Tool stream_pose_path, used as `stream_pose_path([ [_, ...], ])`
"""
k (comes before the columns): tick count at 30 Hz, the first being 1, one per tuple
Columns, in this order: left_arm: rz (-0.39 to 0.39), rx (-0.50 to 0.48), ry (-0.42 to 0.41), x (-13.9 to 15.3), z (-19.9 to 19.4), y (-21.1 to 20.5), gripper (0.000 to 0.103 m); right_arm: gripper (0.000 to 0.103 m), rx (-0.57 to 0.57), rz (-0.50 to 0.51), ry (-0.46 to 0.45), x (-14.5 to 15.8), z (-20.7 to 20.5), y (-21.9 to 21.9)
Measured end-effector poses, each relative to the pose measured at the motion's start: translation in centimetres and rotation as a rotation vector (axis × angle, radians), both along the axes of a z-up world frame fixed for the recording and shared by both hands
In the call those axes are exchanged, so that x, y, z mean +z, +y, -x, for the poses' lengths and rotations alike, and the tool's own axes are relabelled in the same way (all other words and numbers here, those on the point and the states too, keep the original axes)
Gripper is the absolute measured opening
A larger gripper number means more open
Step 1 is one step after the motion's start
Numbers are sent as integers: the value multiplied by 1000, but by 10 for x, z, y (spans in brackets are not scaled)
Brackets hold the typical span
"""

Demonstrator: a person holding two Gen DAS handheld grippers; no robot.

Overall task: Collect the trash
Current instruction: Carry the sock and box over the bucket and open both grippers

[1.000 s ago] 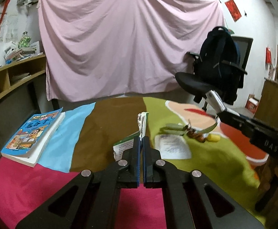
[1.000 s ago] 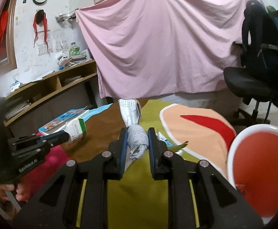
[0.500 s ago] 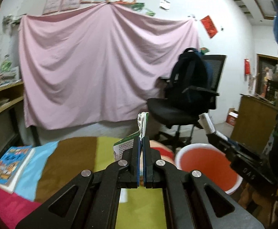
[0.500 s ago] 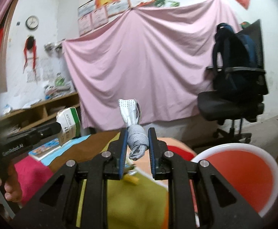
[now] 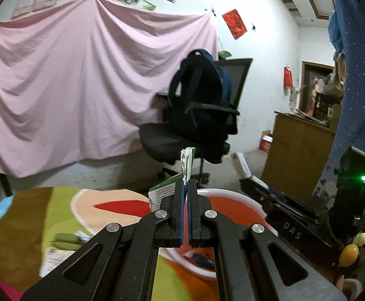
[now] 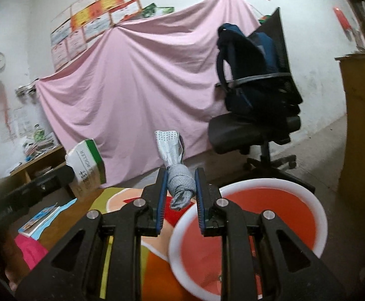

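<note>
Pinched tight between the closed jaws of the left gripper (image 5: 188,184) is a green-and-white carton (image 5: 166,192), flattened at its top edge, which sticks up just past the fingertips while its printed body hangs off to the left of the jaws. Just beyond and below that gripper, the red basin (image 5: 235,202) with its white rim is seen, sitting at the edge of the multicoloured cloth (image 5: 57,215). In the right wrist view, a crumpled grey perforated wrapper (image 6: 178,178) is clamped by the right gripper (image 6: 181,184), jaws held partly apart by the wad; its twisted knot is squeezed between the blue pads and its flat tail stands up above them. The basin (image 6: 317,215) is seen directly below and to the right of those fingers. The carton (image 6: 87,165) is also caught at the left of this view, held up in the other gripper. More scraps (image 5: 64,240) are left on the cloth, well behind both tools. An office chair (image 6: 255,125) with a backpack is seen behind.
</note>
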State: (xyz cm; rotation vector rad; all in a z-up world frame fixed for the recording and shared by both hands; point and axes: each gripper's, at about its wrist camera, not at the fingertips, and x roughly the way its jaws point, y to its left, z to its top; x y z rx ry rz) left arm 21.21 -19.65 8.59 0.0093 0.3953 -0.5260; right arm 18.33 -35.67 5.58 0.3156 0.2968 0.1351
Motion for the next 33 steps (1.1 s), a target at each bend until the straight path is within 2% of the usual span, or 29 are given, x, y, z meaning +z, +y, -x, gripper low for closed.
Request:
stream_pose_path([
  [9, -5, -63, 104, -17, -20, -31, 1, 53, -49, -34, 58, -10, -4, -20],
  [15, 19, -83, 203, -31, -34, -36, 1, 54, -66, -48, 100, -18, -7, -27],
  [20, 34, -83, 244, -36, -41, -37, 1, 55, -77, -52, 126, -22, -11, -31],
  [28, 55, -78, 295, -40, -49, -33, 2, 68, -87, -65, 145, -26, -13, -34],
  [33, 56, -67, 302, -40, -50, -30, 2, 73, -87, -63, 147, -26, -13, -34],
])
